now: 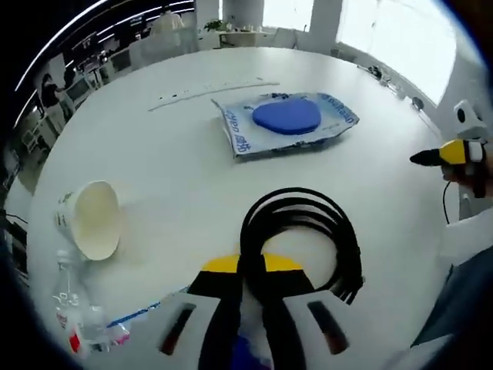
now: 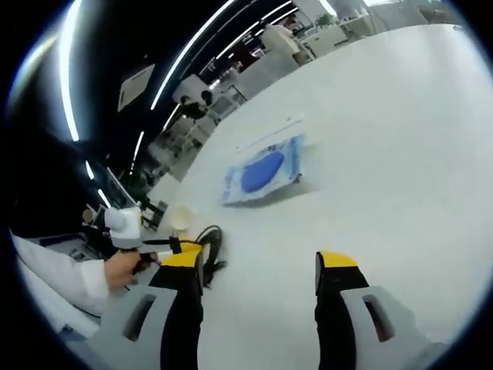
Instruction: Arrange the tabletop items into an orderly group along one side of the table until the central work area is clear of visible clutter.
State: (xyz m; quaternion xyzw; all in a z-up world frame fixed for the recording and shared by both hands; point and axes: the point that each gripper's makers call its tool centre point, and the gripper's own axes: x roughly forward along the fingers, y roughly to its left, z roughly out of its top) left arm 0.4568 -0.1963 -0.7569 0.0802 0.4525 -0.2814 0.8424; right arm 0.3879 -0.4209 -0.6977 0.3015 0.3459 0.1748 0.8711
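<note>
The coiled black cable (image 1: 304,239) lies on the white bench (image 1: 177,169) directly ahead of the left tongs (image 1: 250,289), whose yellow-tipped jaws are pressed close around one side of the loop, apparently pinching its strands. It looks light, limp and springy; taken at one point the coil would probably sag and spread, so a hold across the bundled strands, as here, seems the sound place. Beyond it rests a blue-and-white plastic pouch (image 1: 289,119) with a blue pad inside: soft, slippery film, best nipped at a flat edge. To the left a paper cup (image 1: 91,220) lies on its side, light and easily crushed, so its rim is the place to take it. Nearer the camera stands a clear plastic bottle (image 1: 77,316), and a long white strip (image 1: 208,91) lies past the pouch.

The left gripper view gives the cable, cup and bottle in detail, with the other gripper small at the right edge. The right gripper view shows the right tongs (image 2: 258,270) spread wide and empty above bare bench, a hand (image 2: 123,266) on the left gripper, and the pouch and cup far off.
</note>
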